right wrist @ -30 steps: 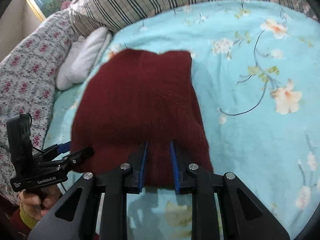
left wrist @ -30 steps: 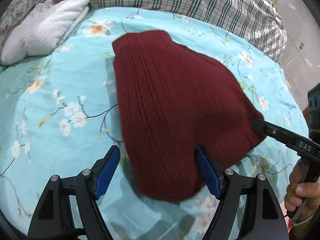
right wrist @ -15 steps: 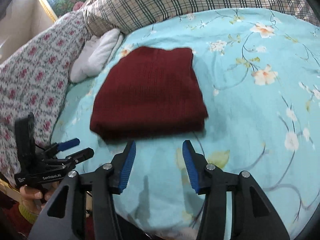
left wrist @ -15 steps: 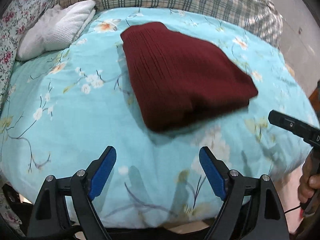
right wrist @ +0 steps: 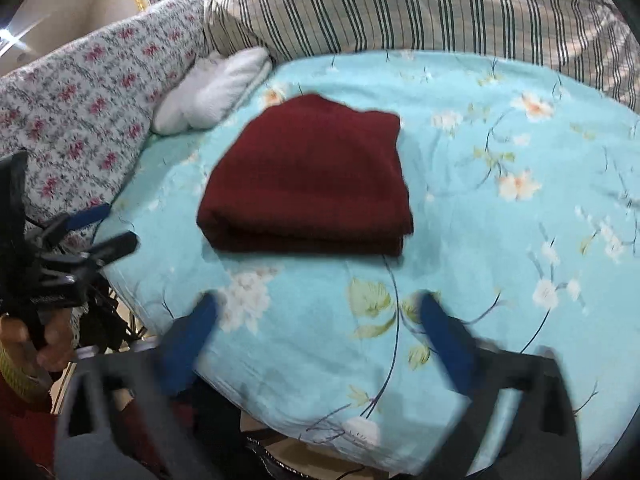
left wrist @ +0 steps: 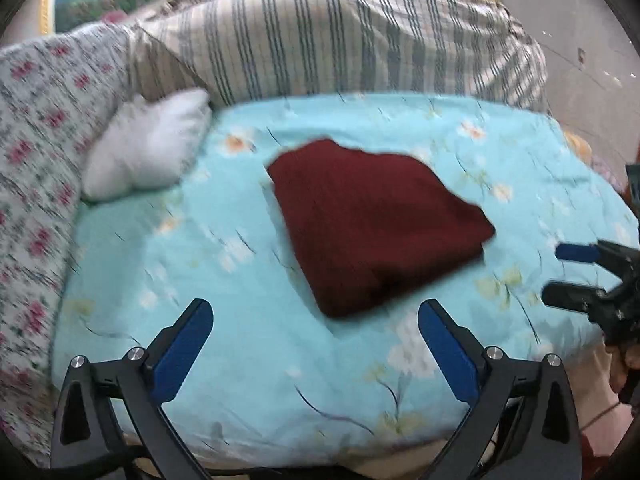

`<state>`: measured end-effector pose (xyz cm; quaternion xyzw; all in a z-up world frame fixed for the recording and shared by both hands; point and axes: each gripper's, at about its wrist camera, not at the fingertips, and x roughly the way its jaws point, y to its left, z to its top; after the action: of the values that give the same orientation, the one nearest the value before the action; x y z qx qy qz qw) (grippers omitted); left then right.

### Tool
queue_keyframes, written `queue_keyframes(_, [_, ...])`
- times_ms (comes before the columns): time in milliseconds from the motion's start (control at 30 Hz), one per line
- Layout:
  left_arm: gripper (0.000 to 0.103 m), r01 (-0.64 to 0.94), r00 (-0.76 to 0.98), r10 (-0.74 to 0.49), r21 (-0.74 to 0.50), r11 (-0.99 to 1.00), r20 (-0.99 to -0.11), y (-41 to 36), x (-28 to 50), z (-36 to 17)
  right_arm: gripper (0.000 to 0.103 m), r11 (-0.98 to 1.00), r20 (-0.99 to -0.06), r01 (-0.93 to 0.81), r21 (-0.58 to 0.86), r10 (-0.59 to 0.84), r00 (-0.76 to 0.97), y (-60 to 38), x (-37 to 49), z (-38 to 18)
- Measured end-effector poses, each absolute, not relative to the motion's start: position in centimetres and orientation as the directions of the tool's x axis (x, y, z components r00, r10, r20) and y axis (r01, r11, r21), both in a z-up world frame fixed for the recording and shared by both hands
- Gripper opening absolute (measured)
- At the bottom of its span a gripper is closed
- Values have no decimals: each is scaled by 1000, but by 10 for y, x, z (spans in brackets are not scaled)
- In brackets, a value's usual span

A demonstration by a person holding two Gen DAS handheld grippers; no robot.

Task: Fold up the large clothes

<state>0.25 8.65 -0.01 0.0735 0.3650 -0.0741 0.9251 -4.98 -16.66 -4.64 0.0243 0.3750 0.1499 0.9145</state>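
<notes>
A dark red knitted sweater lies folded into a compact block on the light blue flowered bed sheet; it also shows in the right wrist view. My left gripper is open and empty, held back from the sweater's near edge. My right gripper is open and empty, also back from the sweater over the sheet's front edge. Each gripper shows at the side of the other's view, the right one and the left one.
A white towel lies at the sheet's back left. A striped quilt is piled along the back and a flowered quilt along the left. The bed's front edge is just below my grippers.
Both grippers have pulled back from the sweater toward the bed's front edge. The right gripper, shut on the sweater's near edge a second ago, has let go and opened wide.
</notes>
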Motion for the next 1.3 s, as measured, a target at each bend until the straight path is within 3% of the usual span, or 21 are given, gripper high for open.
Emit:
queue_keyframes(300, [102, 149, 595, -5, 104, 983, -804, 92, 48, -31, 103, 955, -720, -261, 140, 279, 636, -156, -26, -49])
queue_keyframes(1300, [102, 144, 609, 34, 153, 978, -792, 80, 87, -2, 103, 947, -756, -292, 135, 289, 587, -149, 25, -23])
